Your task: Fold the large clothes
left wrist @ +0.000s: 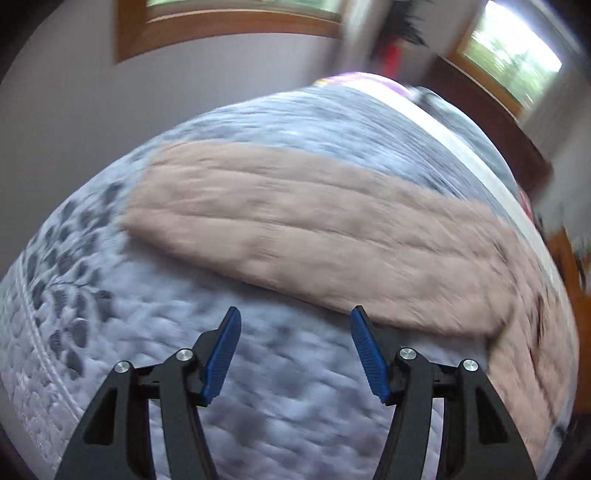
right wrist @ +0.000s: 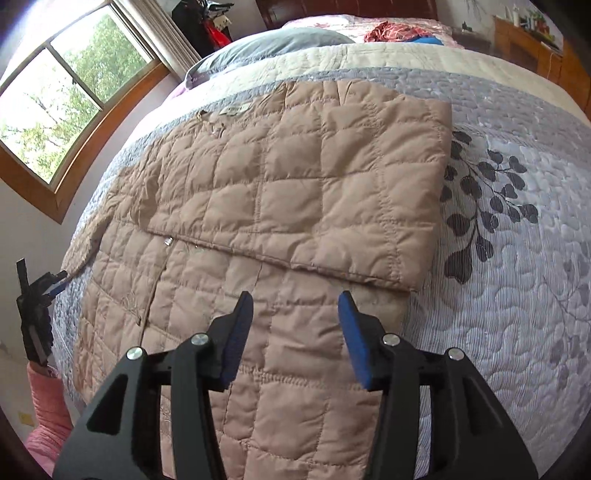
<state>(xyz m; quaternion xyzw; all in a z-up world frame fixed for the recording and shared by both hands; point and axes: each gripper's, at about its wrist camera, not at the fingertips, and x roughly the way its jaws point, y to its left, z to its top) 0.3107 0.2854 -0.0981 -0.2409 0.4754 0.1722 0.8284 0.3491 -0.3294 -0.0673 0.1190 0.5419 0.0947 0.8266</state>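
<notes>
A tan quilted jacket [right wrist: 280, 192] lies flat on the bed, with one side folded over the body along a seam across the middle. In the blurred left wrist view the jacket [left wrist: 314, 229] stretches across the bedspread. My left gripper [left wrist: 295, 325] is open and empty, just above the bedspread at the jacket's near edge. It also shows at the far left of the right wrist view [right wrist: 55, 286], by the bed's edge. My right gripper [right wrist: 295, 306] is open and empty, hovering over the jacket's lower part near the folded edge.
The bed has a grey-white quilted bedspread [right wrist: 517, 258] with a dark leaf print. A grey pillow [right wrist: 269, 44] and red and blue clothes [right wrist: 399, 33] lie near the headboard. A window [right wrist: 66, 96] is on the left wall. A wooden dresser [right wrist: 535, 44] stands at the right.
</notes>
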